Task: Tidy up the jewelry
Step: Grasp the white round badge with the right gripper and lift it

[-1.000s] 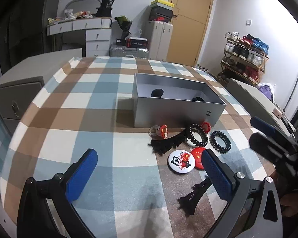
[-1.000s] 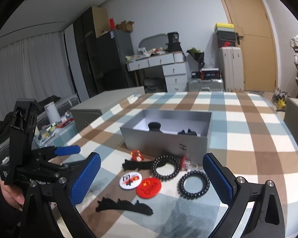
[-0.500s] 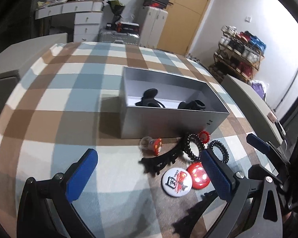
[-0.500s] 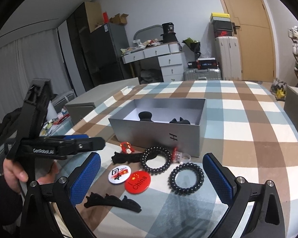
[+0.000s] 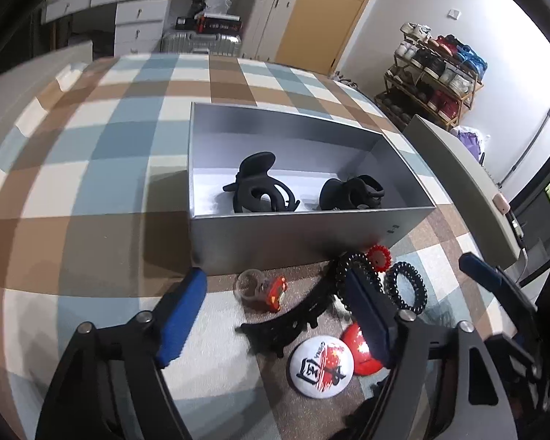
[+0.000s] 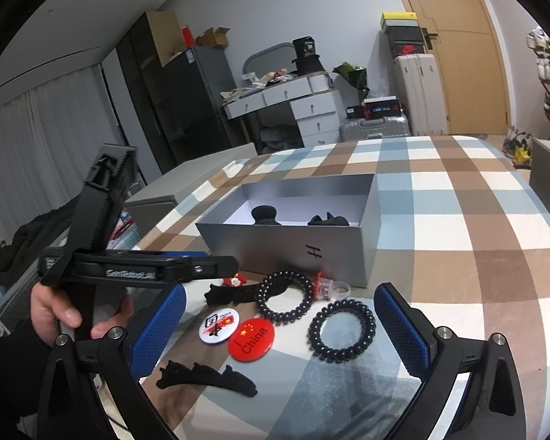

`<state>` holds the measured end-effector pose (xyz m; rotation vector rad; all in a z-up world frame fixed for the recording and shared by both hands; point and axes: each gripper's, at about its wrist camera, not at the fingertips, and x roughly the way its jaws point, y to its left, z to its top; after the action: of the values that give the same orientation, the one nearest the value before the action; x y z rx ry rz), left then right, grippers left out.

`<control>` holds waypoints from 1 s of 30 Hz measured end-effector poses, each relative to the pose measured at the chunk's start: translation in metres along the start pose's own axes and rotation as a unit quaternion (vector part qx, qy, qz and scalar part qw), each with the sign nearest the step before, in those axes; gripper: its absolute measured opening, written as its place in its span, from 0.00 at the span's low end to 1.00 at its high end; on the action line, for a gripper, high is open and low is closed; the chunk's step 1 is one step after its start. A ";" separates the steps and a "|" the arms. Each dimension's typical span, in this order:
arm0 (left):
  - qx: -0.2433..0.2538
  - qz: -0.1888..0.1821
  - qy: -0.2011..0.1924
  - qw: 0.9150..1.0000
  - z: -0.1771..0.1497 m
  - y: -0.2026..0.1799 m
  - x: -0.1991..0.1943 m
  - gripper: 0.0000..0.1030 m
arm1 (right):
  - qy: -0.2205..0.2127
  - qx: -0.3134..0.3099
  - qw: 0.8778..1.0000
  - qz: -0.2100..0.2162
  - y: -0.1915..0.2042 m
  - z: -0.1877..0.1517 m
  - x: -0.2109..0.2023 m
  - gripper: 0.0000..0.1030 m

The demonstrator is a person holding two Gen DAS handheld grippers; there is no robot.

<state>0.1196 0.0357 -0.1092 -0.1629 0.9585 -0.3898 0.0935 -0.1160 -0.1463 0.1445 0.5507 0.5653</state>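
The left gripper [image 5: 275,300] hangs over the clutter in front of the box [image 5: 293,234], its jaws partly open and just now closing, with the red ring [image 5: 264,289] and a black clip [image 5: 293,319] lying between the pads below, untouched. The right gripper [image 6: 278,330] is wide open and empty above a black coil tie [image 6: 343,330]. A white badge [image 5: 321,365], a red badge [image 6: 251,339] and a second coil tie [image 6: 284,297] lie close by on the checked bench [image 5: 91,183]. Two black clips sit inside the box.
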 end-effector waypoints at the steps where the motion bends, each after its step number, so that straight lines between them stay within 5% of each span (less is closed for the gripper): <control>1: -0.008 -0.011 0.006 1.000 0.001 0.002 0.002 0.60 | 0.000 -0.001 1.000 0.000 0.001 0.000 0.000 1.00; 11: 0.011 0.007 0.031 0.999 0.003 -0.007 0.008 0.12 | 0.003 0.002 1.000 0.008 0.001 0.000 0.001 1.00; 30: 0.002 0.005 -0.009 1.000 -0.006 -0.008 -0.037 0.11 | 0.013 0.000 1.000 -0.004 0.002 0.000 0.004 1.00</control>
<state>0.0943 0.0433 -0.0818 -0.1580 0.9404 -0.3804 0.0952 -0.1123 -0.1479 0.1359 0.5762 0.5602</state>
